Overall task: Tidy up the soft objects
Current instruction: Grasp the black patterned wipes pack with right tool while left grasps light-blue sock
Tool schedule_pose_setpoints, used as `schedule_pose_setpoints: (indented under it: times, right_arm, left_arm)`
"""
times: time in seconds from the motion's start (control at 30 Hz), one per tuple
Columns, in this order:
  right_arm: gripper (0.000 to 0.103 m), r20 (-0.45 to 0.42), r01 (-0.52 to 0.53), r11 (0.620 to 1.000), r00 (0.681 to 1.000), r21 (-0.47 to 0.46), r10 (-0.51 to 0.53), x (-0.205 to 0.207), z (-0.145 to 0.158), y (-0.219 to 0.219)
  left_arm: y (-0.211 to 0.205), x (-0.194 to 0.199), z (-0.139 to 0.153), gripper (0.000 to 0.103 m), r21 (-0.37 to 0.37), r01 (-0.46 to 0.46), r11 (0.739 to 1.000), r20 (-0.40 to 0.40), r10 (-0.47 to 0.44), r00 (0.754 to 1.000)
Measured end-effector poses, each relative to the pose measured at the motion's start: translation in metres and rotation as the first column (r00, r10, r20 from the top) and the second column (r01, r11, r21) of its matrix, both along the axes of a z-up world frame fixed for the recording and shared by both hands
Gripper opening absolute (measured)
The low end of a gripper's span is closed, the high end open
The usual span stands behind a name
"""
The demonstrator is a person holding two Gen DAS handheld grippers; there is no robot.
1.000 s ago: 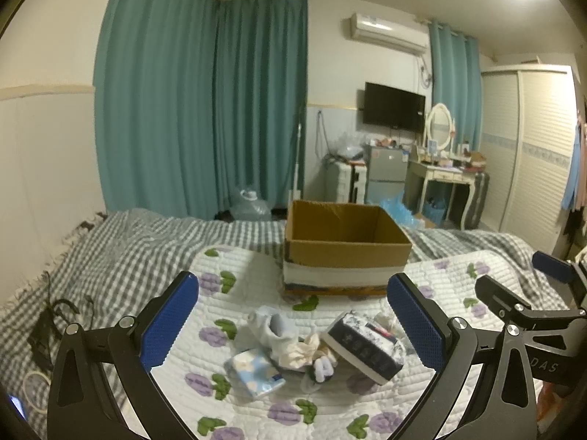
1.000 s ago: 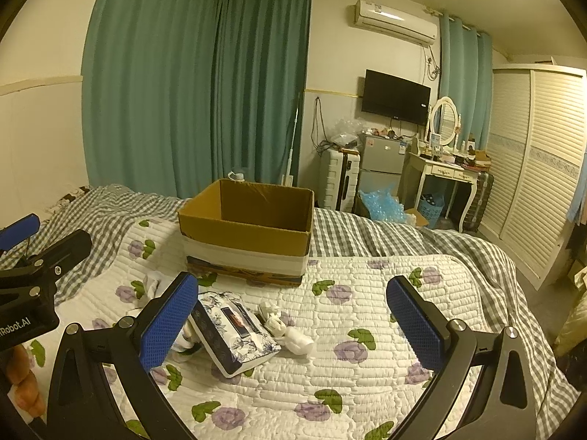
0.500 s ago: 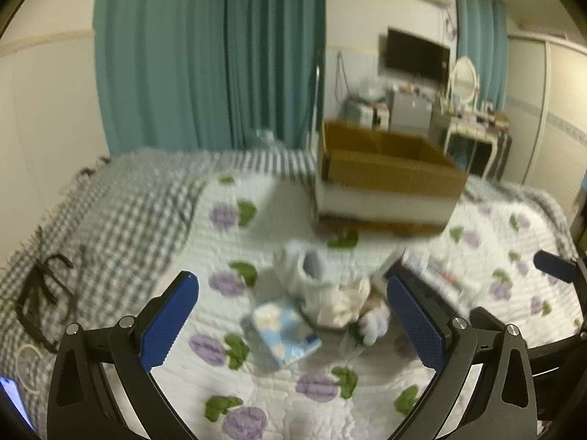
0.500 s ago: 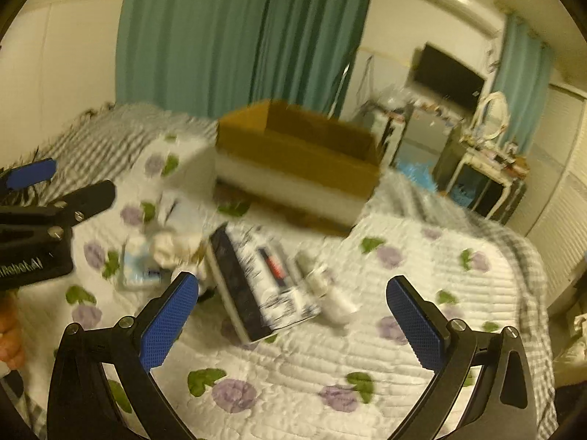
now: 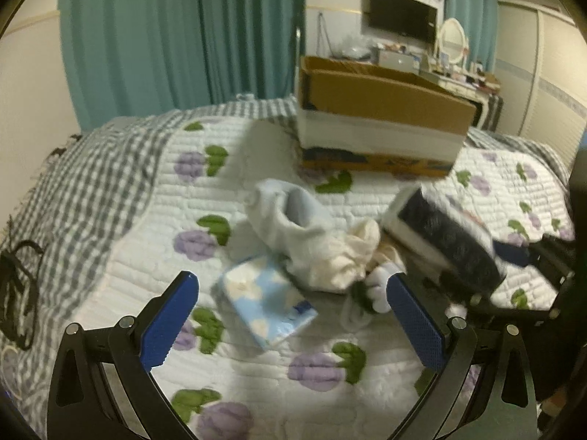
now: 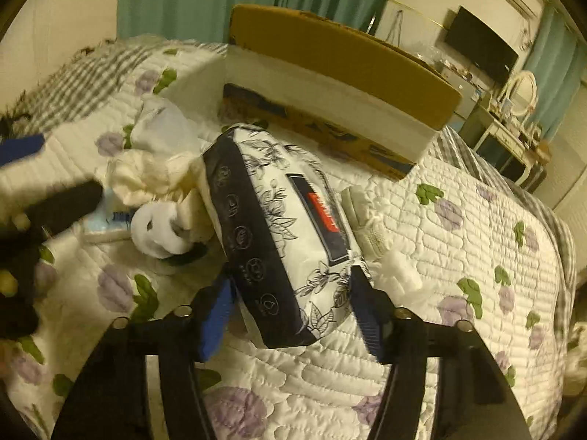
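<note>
The right gripper had just been closing; its blue pads were pressed on the near end of a black-and-white floral tissue pack, low centre of the right wrist frame. The left gripper was spread wide, nothing between, above a light-blue patterned tissue packet. A pale blue sock and cream cloth were seen mid-frame. An open brown cardboard box stood upper right on the white quilt with purple flowers.
</note>
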State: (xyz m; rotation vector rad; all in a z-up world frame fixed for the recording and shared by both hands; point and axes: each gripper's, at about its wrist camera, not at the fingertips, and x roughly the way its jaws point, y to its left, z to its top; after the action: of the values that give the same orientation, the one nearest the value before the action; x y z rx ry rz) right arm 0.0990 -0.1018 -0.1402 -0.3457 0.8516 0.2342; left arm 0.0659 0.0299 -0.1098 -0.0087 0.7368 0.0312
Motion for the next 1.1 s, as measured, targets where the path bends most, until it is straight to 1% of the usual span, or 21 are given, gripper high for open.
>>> schedule_pose_setpoints:
  times: [0.1, 0.17, 0.23, 0.3, 0.4, 0.43, 0.5, 0.53, 0.57, 0.6, 0.63, 0.67, 0.73, 0.83, 0.87, 0.97, 1.1]
  right_arm:
    - [0.05, 0.043, 0.035, 0.999, 0.998, 0.037, -0.037, -0.007, 0.017, -0.013]
    - [0.049, 0.059, 0.058, 0.995, 0.996, 0.086, -0.064, -0.012, 0.031, -0.026]
    - [0.049, 0.074, 0.088, 0.99, 0.993, 0.107, -0.097, -0.016, 0.04, -0.037]
    - [0.049, 0.073, 0.109, 0.986, 0.99, 0.125, -0.119, -0.017, 0.044, -0.047]
    - [0.049, 0.056, 0.131, 0.98, 0.988, 0.152, -0.141, -0.014, 0.045, -0.056]
    - [0.049, 0.053, 0.133, 0.979, 0.988, 0.156, -0.143, -0.013, 0.045, -0.057]
    - [0.049, 0.05, 0.133, 0.978, 0.988, 0.162, -0.143, -0.012, 0.045, -0.058]
    - [0.049, 0.051, 0.133, 0.977, 0.988, 0.164, -0.143, -0.012, 0.045, -0.058]
    - [0.049, 0.052, 0.132, 0.977, 0.988, 0.166, -0.143, -0.012, 0.045, -0.057]
    - [0.049, 0.052, 0.132, 0.977, 0.988, 0.167, -0.143, -0.012, 0.046, -0.058]
    - [0.049, 0.054, 0.133, 0.977, 0.988, 0.167, -0.144, -0.012, 0.046, -0.058]
    - [0.049, 0.055, 0.134, 0.977, 0.988, 0.167, -0.145, -0.012, 0.046, -0.058]
    - [0.049, 0.057, 0.136, 0.977, 0.988, 0.167, -0.147, -0.013, 0.046, -0.058]
    - [0.049, 0.06, 0.136, 0.977, 0.987, 0.166, -0.148, -0.015, 0.048, -0.059]
    - [0.049, 0.061, 0.137, 0.977, 0.987, 0.165, -0.148, -0.016, 0.049, -0.059]
    - [0.049, 0.064, 0.143, 0.976, 0.986, 0.165, -0.155, -0.021, 0.053, -0.061]
    - [0.049, 0.077, 0.139, 0.976, 0.985, 0.166, -0.153, -0.034, 0.068, -0.063]
  left_arm:
    - [-0.011, 0.001, -0.007, 0.103, 0.008, 0.026, 1.0, -0.023, -0.026, 0.999]
    - [-0.02, 0.0, -0.012, 0.099, 0.01, 0.054, 0.998, -0.035, -0.053, 0.998]
    - [-0.031, 0.0, -0.018, 0.097, 0.003, 0.074, 0.997, -0.049, -0.074, 0.996]
    - [-0.041, 0.002, -0.024, 0.09, -0.019, 0.097, 0.995, -0.077, -0.098, 0.992]
    - [-0.054, 0.008, -0.035, 0.075, -0.036, 0.118, 0.992, -0.11, -0.121, 0.987]
    - [-0.057, 0.012, -0.039, 0.072, -0.037, 0.12, 0.992, -0.118, -0.124, 0.985]
    - [-0.062, 0.021, -0.047, 0.057, -0.022, 0.116, 0.993, -0.128, -0.118, 0.985]
    - [-0.065, 0.025, -0.051, 0.053, 0.003, 0.104, 0.995, -0.129, -0.103, 0.986]
    - [-0.066, 0.029, -0.055, 0.044, 0.011, 0.101, 0.995, -0.13, -0.099, 0.987]
    - [-0.066, 0.032, -0.058, 0.039, -0.002, 0.1, 0.995, -0.141, -0.1, 0.985]
    - [-0.065, 0.035, -0.062, 0.037, -0.018, 0.101, 0.995, -0.155, -0.103, 0.983]
    - [-0.064, 0.036, -0.064, 0.034, -0.028, 0.101, 0.995, -0.165, -0.104, 0.981]
    - [-0.063, 0.033, -0.064, 0.032, -0.035, 0.101, 0.994, -0.161, -0.106, 0.981]
    - [-0.062, 0.024, -0.053, 0.032, -0.038, 0.116, 0.992, -0.131, -0.12, 0.984]
    - [-0.063, 0.018, -0.048, 0.032, -0.029, 0.119, 0.993, -0.12, -0.121, 0.985]
    - [-0.061, 0.002, -0.034, 0.032, -0.034, 0.133, 0.991, -0.102, -0.136, 0.985]
    - [-0.063, -0.023, -0.004, 0.032, -0.027, 0.151, 0.988, -0.062, -0.153, 0.986]
